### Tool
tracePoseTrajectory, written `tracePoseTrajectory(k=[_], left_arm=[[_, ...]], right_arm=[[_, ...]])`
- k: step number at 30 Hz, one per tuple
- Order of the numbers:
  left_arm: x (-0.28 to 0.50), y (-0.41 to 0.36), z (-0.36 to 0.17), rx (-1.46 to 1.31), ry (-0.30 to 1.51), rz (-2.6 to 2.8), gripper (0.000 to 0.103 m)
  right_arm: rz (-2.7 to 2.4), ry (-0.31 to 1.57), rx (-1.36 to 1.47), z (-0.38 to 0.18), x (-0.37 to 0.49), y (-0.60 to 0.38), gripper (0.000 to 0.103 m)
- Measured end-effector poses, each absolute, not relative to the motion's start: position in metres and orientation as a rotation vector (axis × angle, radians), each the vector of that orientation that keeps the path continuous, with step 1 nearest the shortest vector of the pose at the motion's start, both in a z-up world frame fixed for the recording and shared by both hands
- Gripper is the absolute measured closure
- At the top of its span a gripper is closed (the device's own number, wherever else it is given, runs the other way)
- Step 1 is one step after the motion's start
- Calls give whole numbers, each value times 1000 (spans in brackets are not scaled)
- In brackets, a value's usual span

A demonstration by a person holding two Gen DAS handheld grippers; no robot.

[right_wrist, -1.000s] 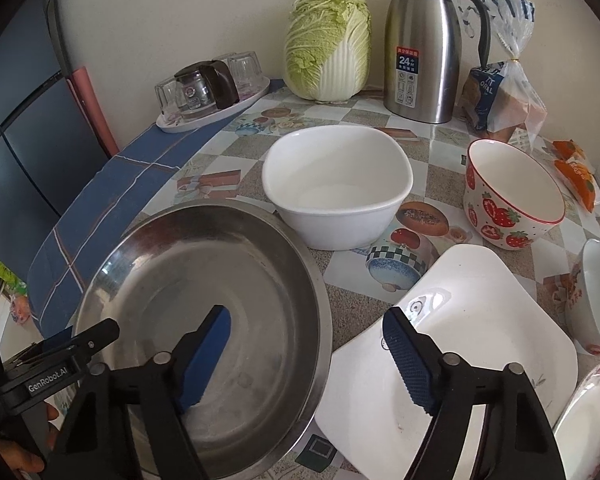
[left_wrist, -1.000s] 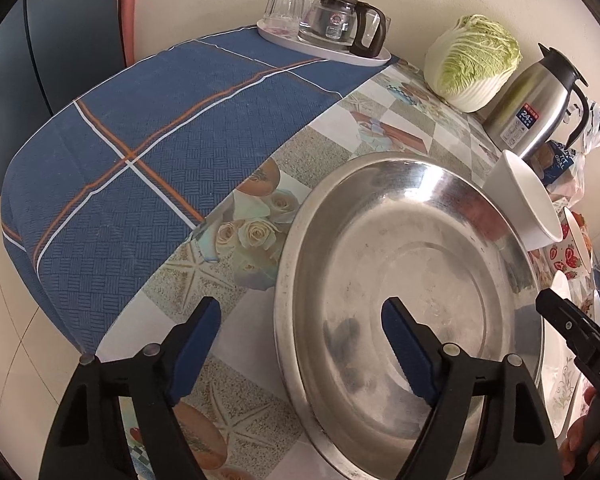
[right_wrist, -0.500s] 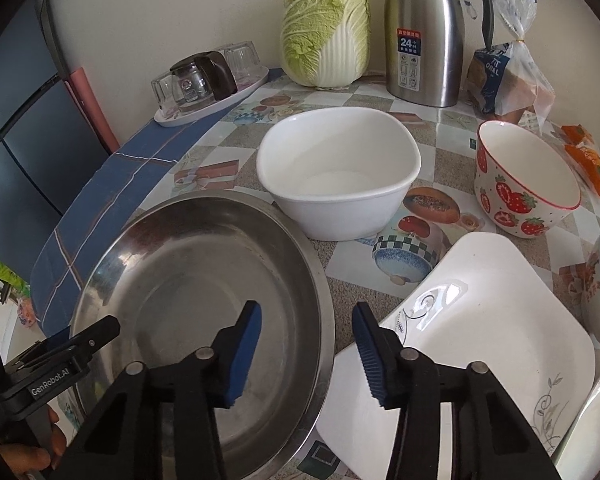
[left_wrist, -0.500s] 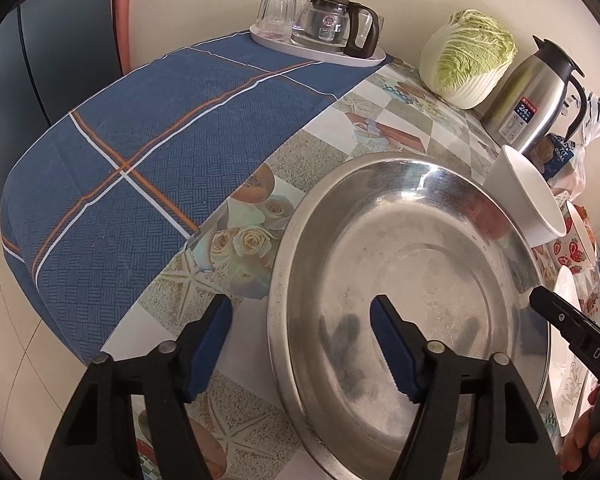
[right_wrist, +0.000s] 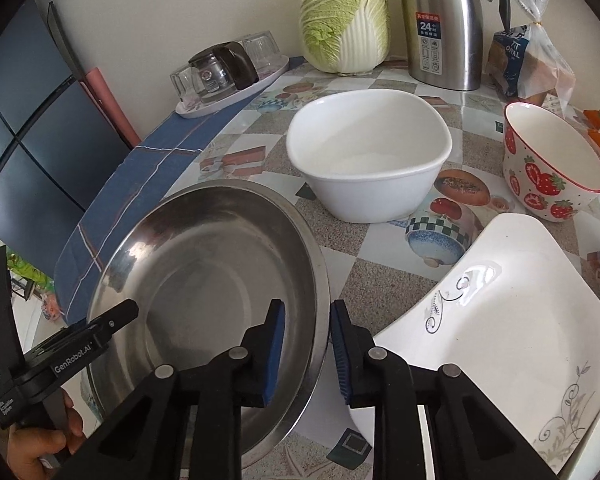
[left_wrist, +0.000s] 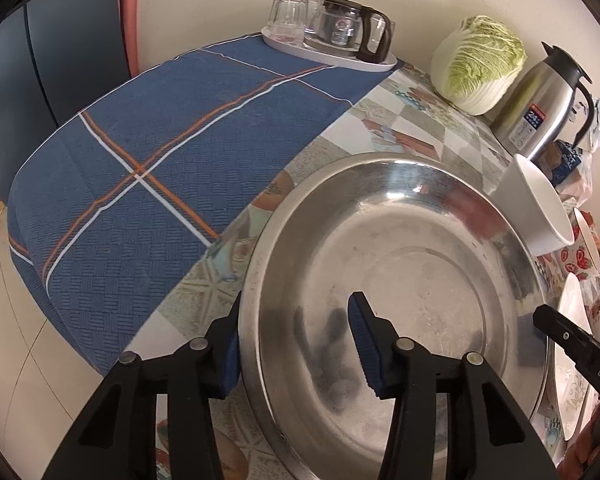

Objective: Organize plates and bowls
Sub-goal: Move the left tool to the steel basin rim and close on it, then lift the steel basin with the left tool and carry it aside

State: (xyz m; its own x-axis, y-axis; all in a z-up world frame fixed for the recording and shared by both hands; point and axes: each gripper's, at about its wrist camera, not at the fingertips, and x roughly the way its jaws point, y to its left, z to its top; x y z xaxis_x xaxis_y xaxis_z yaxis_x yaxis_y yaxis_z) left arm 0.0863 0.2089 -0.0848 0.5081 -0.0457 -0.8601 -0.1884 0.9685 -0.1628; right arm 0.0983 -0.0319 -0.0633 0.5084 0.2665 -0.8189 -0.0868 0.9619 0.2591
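— Closing on the steel basin [left_wrist: 400,280], is that what is seen of both claws?

— Yes. The jaws of the left claw [left_wrist: 296,344] have just been closing astride the basin's near rim, one pad outside the wall, one inside; a gap is seen at the inner pad, so the rim is not yet pinched. The jaws of the right claw [right_wrist: 306,350] have just been closing too, and are narrowed almost onto the opposite rim; whether the pads press it cannot be told.

— What is meant for the task?

— A two-sided lift of the basin is judged to be prepared. Beyond the right claw the white bowl [right_wrist: 368,152] is set, farther right the strawberry bowl [right_wrist: 548,164]; just beside its right finger the white square plate [right_wrist: 500,320] is laid.

— And the surroundings?

— The tabletop [right_wrist: 380,276] is covered with a printed cloth, and a blue checked cloth [left_wrist: 160,152] is spread left of the left claw. Against the wall behind, a cabbage [right_wrist: 344,16] and a steel thermos [right_wrist: 440,24] are stood.
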Motion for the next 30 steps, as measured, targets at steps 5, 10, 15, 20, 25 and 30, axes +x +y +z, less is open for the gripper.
tracePoseTrajectory(k=[5, 10, 15, 20, 25, 30], left_arm=[[85, 216, -84, -263, 1042, 101, 53], [80, 224, -81, -293, 1054, 120, 63], [73, 227, -66, -289, 1031, 123, 66], [67, 225, -50, -284, 1012, 122, 66], [60, 221, -32, -274, 987, 121, 65], [54, 214, -11, -268, 961, 111, 65]], right_arm=[[236, 1024, 188, -64, 97, -25, 81], [246, 1030, 182, -62, 93, -23, 84], [263, 1026, 187, -55, 88, -25, 84], [269, 1003, 185, -44, 77, -27, 84], [275, 976, 200, -29, 63, -34, 84], [277, 924, 225, -8, 47, -43, 84]])
